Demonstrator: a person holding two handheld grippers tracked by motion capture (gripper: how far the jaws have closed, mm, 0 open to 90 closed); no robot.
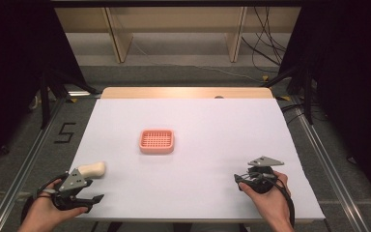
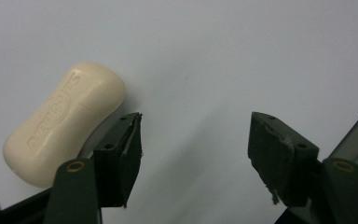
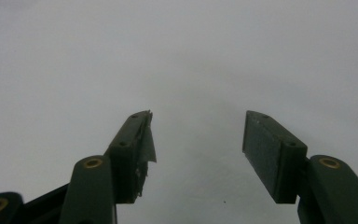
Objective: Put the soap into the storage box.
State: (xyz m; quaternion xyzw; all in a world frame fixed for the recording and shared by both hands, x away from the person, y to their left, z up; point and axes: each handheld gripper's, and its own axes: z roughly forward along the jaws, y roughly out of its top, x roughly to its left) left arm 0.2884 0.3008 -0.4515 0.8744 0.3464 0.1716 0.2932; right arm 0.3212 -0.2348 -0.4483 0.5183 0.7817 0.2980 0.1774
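Even overhead light, dark surroundings, soft close-up focus (faint shadows).

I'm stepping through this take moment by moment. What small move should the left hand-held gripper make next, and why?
Probably shift the left hand-held gripper sideways toward the soap bar until the bar sits between its jaws. The jaws are open, but the soap lies outside one jaw, not in the gap. The pink soap dish waits mid-table.

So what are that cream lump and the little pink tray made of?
The cream lump looks like a bar of soap: matte, waxy, rounded, with a brand name pressed into its top. The pink tray seems to be moulded plastic, smooth and evenly coloured, with a slotted grid floor, probably a soap dish.
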